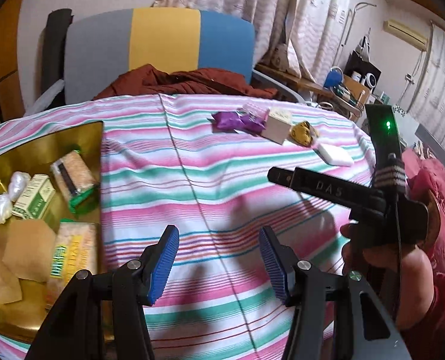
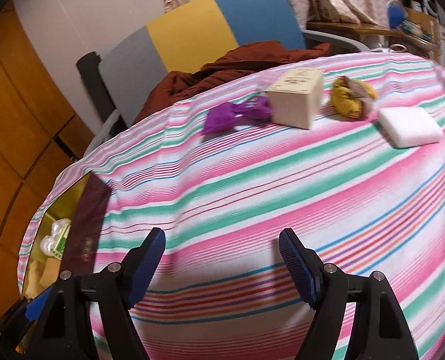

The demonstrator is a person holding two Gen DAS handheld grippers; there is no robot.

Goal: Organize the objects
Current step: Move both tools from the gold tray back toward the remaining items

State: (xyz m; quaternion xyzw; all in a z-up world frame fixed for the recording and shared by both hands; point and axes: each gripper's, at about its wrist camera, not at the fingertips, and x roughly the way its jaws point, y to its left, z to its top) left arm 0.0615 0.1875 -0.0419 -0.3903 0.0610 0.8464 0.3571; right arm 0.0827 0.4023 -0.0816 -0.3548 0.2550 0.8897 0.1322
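Note:
On the striped tablecloth (image 1: 192,180) lie purple wrapped packets (image 1: 237,121), a beige box (image 1: 278,124), a yellow crumpled packet (image 1: 303,133) and a white block (image 1: 335,154). They also show in the right wrist view: purple packets (image 2: 237,115), box (image 2: 296,97), yellow packet (image 2: 351,97), white block (image 2: 408,126). A gold tin (image 1: 42,150) at left holds snack packs, a green-white box and white wrapped pieces. My left gripper (image 1: 219,258) is open and empty over the cloth. My right gripper (image 2: 222,265) is open and empty; it also shows in the left wrist view (image 1: 279,177).
A chair (image 1: 159,51) with grey, yellow and blue back stands behind the table, with a dark red garment (image 1: 186,82) on it. A cluttered wooden desk (image 1: 336,87) is at the back right. The gold tin's edge (image 2: 42,216) shows at left.

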